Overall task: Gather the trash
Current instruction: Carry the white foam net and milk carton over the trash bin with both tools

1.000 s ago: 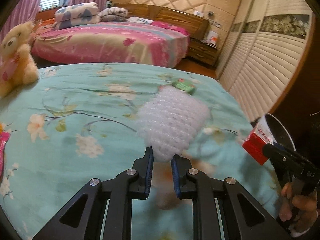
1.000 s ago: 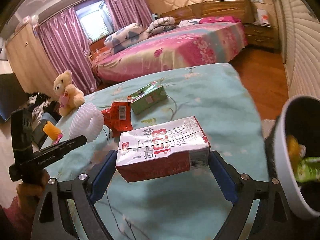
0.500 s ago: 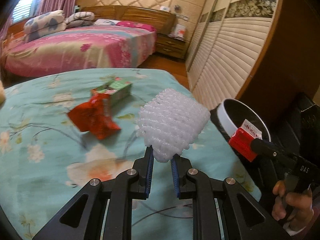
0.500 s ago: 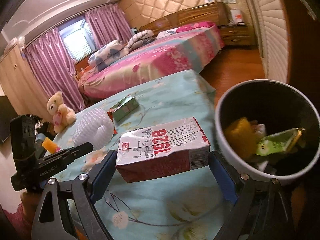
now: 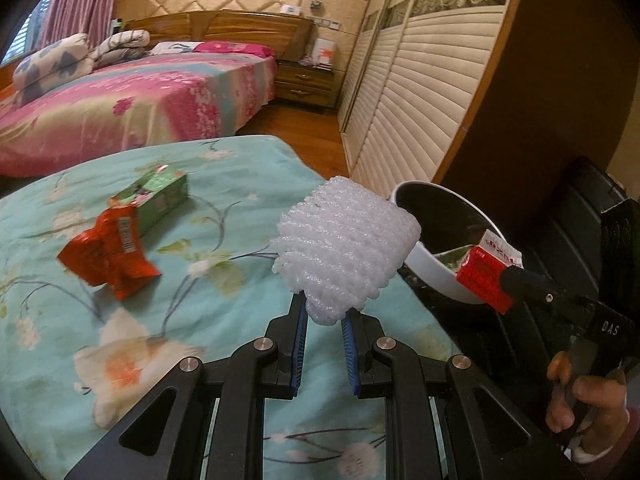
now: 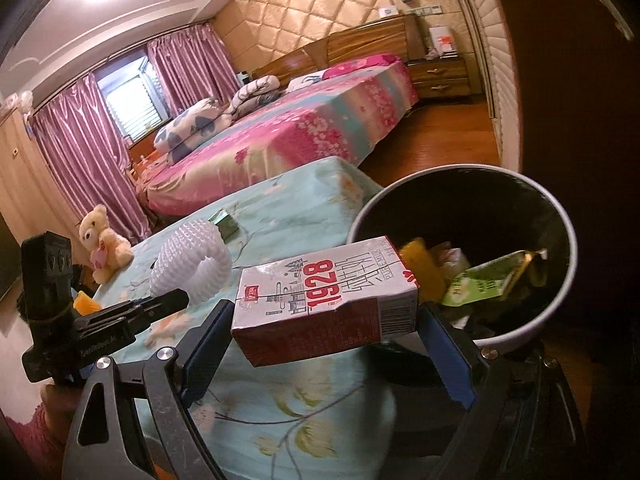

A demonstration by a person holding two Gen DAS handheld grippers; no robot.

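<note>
L gripper [image 5: 323, 322]: jaws nearly together, pinching the lower tip of a white foam fruit net [image 5: 344, 250]. Net is carried in the air above the teal floral bedspread [image 5: 224, 312], w/ the trash bin [image 5: 430, 268] at its 3 o'clock.

R gripper [image 6: 326, 326]: jaws wide, clamped end-to-end on a red/white "1928" milk carton [image 6: 326, 300]. Carton is held level, its far end just short of the bin rim [image 6: 560, 216]; bin sits at 1–2 o'clock from carton.

Handling, est.:
- Net: v. light, soft, springy mesh. Squashes under pads, won't break; may cling or snag on pad ribs at release. Pinch on an edge is adequate.
- Carton: dented side, prob. empty, so light; thin board walls buckle if squeezed hard. Lengthwise grip on the stiffer ends seems sound.

Left on bedspread: red snack wrapper [image 5: 106, 252] (crinkly, slick, grab a raised fold), green carton [image 5: 160, 196] at its 1 o'clock, touching or overlapping.
</note>
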